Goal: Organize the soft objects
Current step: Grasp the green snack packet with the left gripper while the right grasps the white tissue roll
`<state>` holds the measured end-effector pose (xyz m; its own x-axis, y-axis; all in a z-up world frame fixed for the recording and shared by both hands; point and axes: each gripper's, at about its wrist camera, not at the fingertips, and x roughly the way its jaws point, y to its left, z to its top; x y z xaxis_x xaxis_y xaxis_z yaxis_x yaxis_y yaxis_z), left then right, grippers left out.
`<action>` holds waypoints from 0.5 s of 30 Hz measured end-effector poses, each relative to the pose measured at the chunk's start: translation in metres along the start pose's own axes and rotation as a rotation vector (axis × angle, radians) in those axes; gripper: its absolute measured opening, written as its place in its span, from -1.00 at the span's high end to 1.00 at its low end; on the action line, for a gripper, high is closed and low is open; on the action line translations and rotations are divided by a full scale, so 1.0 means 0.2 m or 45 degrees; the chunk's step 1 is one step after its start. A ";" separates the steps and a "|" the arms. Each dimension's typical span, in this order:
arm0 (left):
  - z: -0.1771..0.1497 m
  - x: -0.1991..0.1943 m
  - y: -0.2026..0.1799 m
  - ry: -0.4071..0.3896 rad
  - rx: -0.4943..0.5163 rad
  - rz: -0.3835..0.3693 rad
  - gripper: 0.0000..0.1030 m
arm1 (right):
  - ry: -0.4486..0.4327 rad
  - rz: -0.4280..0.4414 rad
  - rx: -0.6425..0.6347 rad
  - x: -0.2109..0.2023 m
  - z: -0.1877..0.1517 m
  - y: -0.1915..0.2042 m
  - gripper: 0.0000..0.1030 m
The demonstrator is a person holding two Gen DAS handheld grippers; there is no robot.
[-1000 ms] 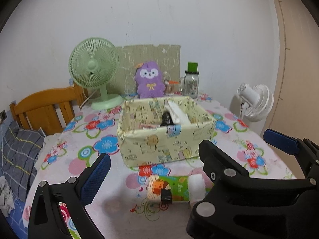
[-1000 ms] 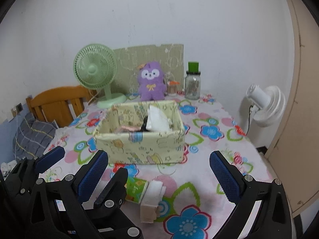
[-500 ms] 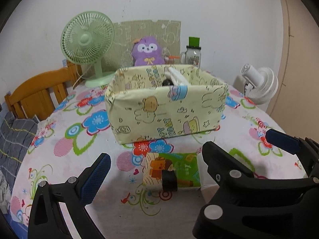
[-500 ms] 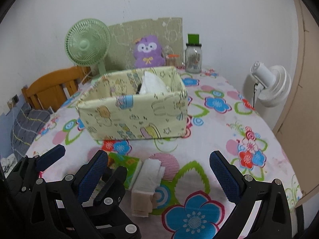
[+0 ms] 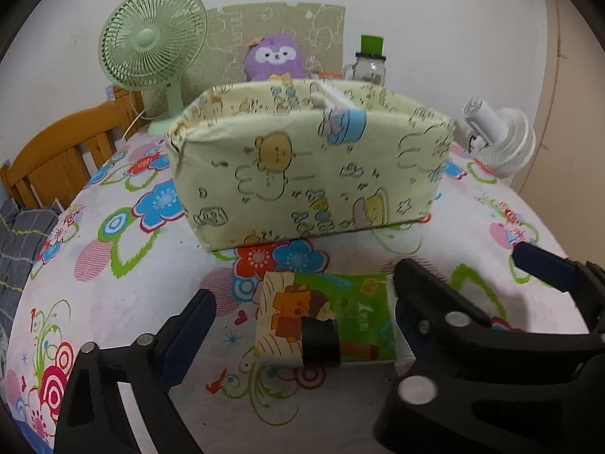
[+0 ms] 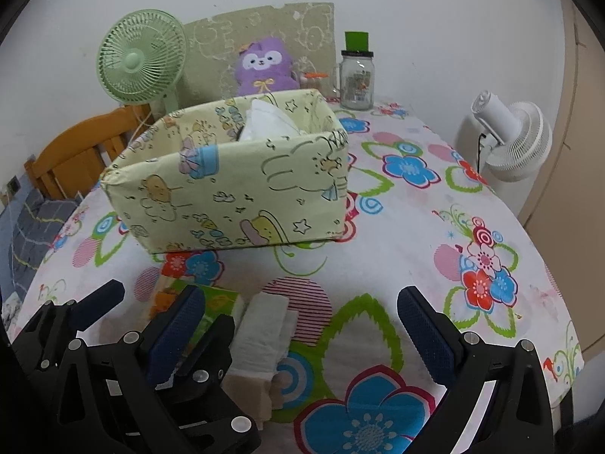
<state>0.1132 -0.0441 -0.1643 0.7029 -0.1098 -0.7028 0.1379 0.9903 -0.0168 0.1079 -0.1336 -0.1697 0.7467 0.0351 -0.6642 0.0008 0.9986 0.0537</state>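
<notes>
A green tissue pack with a cartoon print lies flat on the flowered tablecloth, in front of a pale yellow fabric box. My left gripper straddles the pack. Its jaws are closing, and the left pad stands clear of the pack. Right of the pack lies a folded white cloth stack. It sits between the fingers of my open right gripper, close to the left finger. The box holds white tissue. Both grippers overlap side by side, hiding part of the pack.
At the back stand a purple plush, a green fan, a cardboard panel and a glass jar with a green lid. A white fan stands off the table's right edge. A wooden chair is at left.
Both grippers have come down and forward toward the table. The box and tissue pack now look larger and nearer. The left gripper's fingers stand a little closer together.
</notes>
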 end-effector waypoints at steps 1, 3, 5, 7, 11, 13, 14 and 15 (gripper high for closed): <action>0.00 0.01 0.00 0.010 -0.003 -0.010 -0.79 | 0.006 0.000 0.003 0.01 0.00 -0.01 -1.00; 0.00 0.02 0.00 0.029 -0.013 -0.044 -0.58 | 0.014 0.009 0.007 0.02 -0.01 -0.01 -0.99; 0.00 0.01 0.00 0.033 -0.017 -0.076 -0.36 | 0.018 0.014 0.000 0.03 -0.01 0.00 -1.00; 0.00 0.01 -0.01 0.033 -0.008 -0.066 -0.34 | 0.020 0.016 0.002 0.03 -0.01 0.00 -1.00; 0.00 0.00 0.00 0.028 -0.008 -0.043 -0.26 | 0.021 0.028 0.005 0.02 -0.01 0.00 -0.99; 0.00 -0.01 0.02 0.023 -0.002 -0.015 -0.25 | 0.017 0.025 0.009 0.02 -0.01 0.01 -0.89; 0.00 -0.02 0.03 0.020 -0.003 0.000 -0.25 | 0.014 0.020 0.019 0.02 -0.01 0.01 -0.83; -0.01 -0.02 0.04 0.021 -0.007 0.010 -0.24 | 0.016 0.018 0.028 0.02 -0.01 0.01 -0.82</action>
<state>0.1101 -0.0355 -0.1625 0.6925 -0.1008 -0.7144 0.1284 0.9916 -0.0155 0.1092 -0.1309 -0.1727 0.7383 0.0497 -0.6727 0.0054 0.9968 0.0795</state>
